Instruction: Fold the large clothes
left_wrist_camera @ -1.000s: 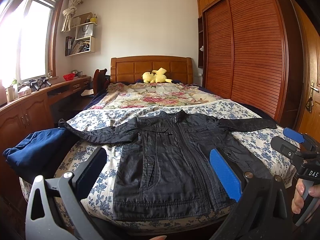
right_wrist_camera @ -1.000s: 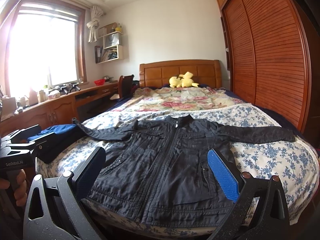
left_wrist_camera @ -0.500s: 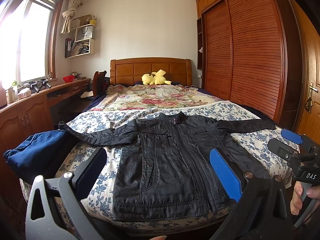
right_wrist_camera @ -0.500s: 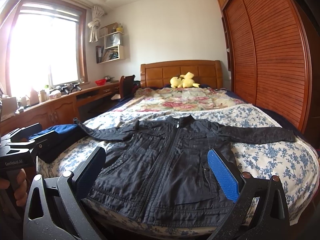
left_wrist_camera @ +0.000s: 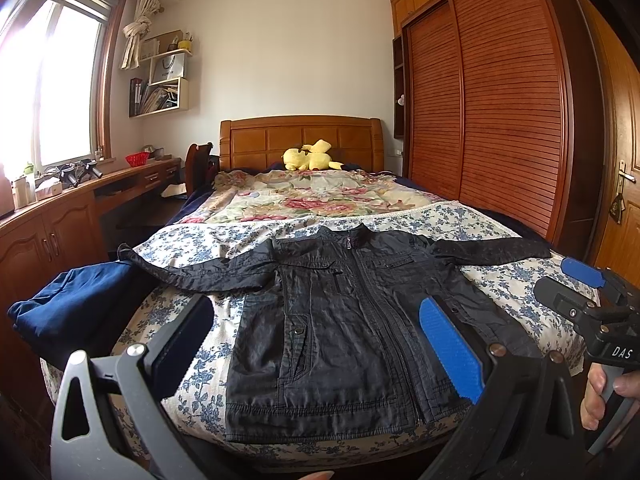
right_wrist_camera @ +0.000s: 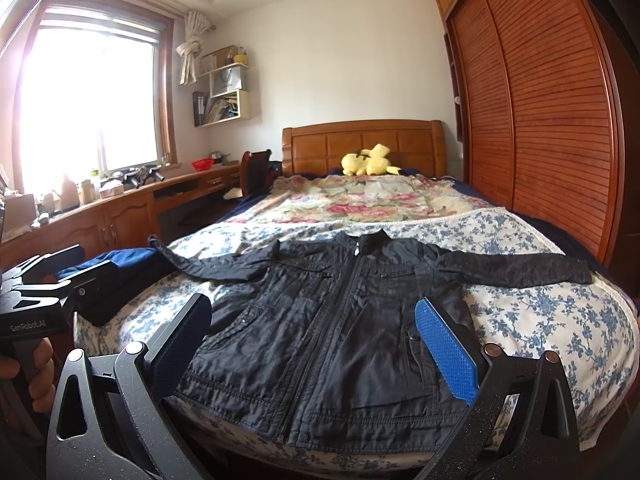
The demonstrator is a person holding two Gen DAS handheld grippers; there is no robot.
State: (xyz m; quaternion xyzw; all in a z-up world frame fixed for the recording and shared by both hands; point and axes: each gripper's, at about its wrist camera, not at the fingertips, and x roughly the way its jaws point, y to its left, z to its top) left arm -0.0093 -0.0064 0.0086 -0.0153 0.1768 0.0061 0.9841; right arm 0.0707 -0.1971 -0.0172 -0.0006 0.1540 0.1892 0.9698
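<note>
A: How were the two grippers posed?

B: Both hung level at the foot of the bed (left_wrist_camera: 500, 280), pointing toward the headboard. The left gripper (left_wrist_camera: 316, 344) had its fingers (left_wrist_camera: 448, 352) spread wide with nothing between them, and the right gripper (right_wrist_camera: 312, 344) was the same, wide apart and holding nothing. Neither touched the cloth.

A: And the hands?

B: In the left wrist view, the right hand (left_wrist_camera: 600, 396) wrapped the handle of the other tool at the right edge. In the right wrist view, the left hand (right_wrist_camera: 36, 376) gripped its handle at the left edge.

A: Where was the jacket (left_wrist_camera: 352, 320)?

B: Laid flat on the floral sheet, front up, zipped, collar toward the headboard, hem at the foot edge, both sleeves stretched out sideways. A folded blue garment (left_wrist_camera: 68, 308) sat just beside the left sleeve's end.

A: Anything hard to see?

B: The fingers covered parts of the jacket's lower corners. The hands were cut off by the frame edges, so only fingertips and knuckles showed. The window (right_wrist_camera: 88, 104) was blown out white.
</note>
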